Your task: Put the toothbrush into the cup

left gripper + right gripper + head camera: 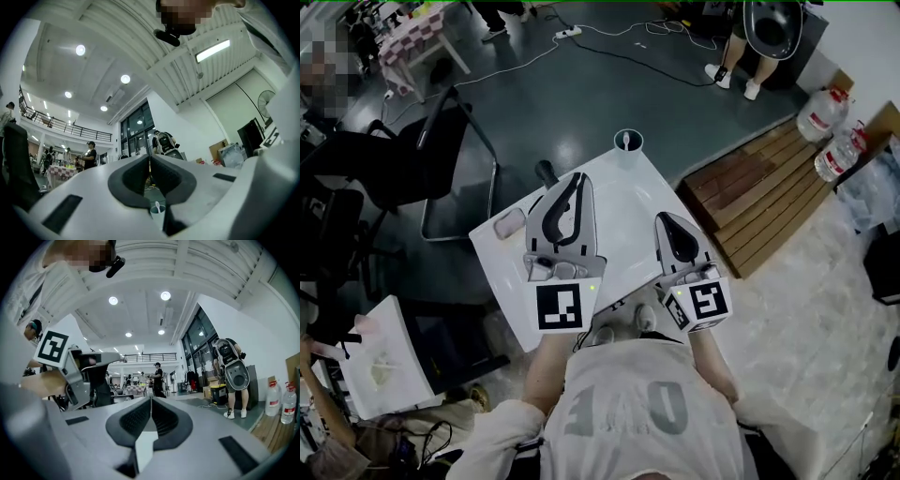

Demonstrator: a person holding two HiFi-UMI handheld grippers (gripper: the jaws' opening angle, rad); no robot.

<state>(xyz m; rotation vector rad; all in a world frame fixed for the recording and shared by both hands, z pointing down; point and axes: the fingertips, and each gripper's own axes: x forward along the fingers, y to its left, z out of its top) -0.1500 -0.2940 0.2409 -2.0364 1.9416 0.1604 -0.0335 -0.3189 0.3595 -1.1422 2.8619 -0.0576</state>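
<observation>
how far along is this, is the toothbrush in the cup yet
Done, it seems: the toothbrush stands in the cup at the white table's far corner. In hand: nothing; the left gripper and right gripper are both shut and empty, near the person, apart from the cup. Left: nothing of the task that I can see.

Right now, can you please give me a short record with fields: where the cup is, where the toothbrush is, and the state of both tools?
cup: upright at the far edge of the white table
toothbrush: standing inside the cup
left tool: shut, nothing between its jaws, held over the table
right tool: shut, nothing between its jaws, beside the left tool
task: appears done
</observation>
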